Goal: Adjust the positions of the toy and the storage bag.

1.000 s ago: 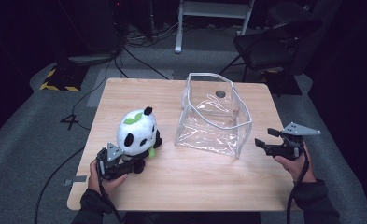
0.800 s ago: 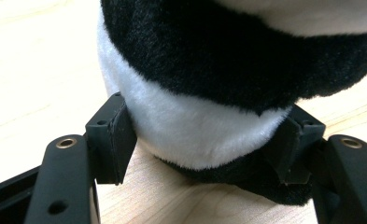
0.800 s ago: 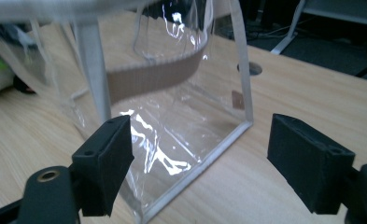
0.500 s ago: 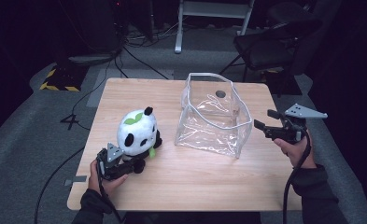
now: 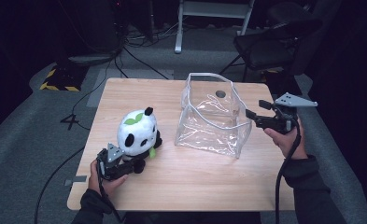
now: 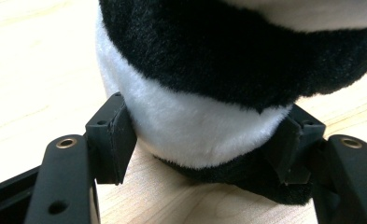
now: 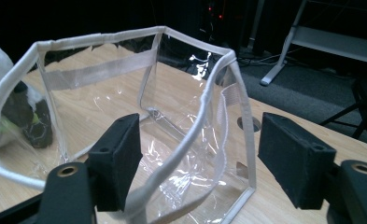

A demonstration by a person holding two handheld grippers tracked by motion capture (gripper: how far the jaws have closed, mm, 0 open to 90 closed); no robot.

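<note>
On the table's (image 5: 195, 186) left side the left gripper (image 5: 133, 163) is clamped on the lower body of the panda (image 5: 137, 135), pads pressed into the plush at both flanks while the toy sits upright on the wood. Right of it stands the clear bag (image 5: 214, 123), mouth up. At the far right the right gripper (image 5: 252, 114) hangs by the bag's near rim, jaws wide but just closing, holding nothing. It should pinch the rim and hold the mouth open before the panda is lifted in.
</note>
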